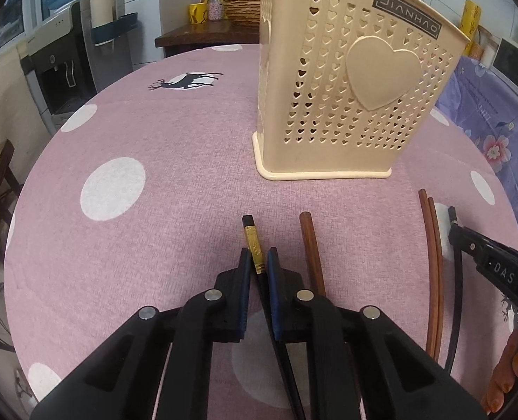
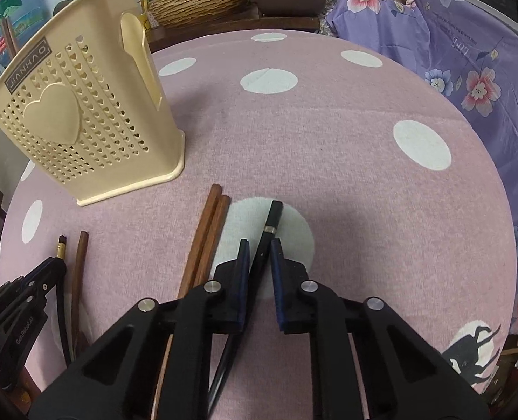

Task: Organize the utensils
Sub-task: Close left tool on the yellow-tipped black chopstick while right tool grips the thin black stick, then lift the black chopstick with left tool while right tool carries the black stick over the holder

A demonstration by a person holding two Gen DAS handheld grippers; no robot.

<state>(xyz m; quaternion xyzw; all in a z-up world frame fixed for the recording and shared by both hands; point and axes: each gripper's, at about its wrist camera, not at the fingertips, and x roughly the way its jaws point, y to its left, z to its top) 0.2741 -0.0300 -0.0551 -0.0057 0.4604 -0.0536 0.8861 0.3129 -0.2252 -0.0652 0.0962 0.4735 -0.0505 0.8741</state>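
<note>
Two tools worked over a round table [image 1: 160, 133] covered in pink cloth with white dots. The left tool [image 1: 259, 262] had its blue-padded jaws slightly apart around a black chopstick with a gold band [image 1: 253, 245], which lay flat on the cloth (no firm clamp was evident). The right tool [image 2: 260, 255] likewise straddled a black chopstick with a silver band [image 2: 267, 231], jaws apart. A single brown wooden chopstick [image 1: 311, 252] lay just beside the left tool; a pair of brown wooden chopsticks [image 2: 206, 234] lay between the tools. The cream perforated plastic utensil holder with a raised heart [image 1: 346, 87] stood upright beyond them.
</note>
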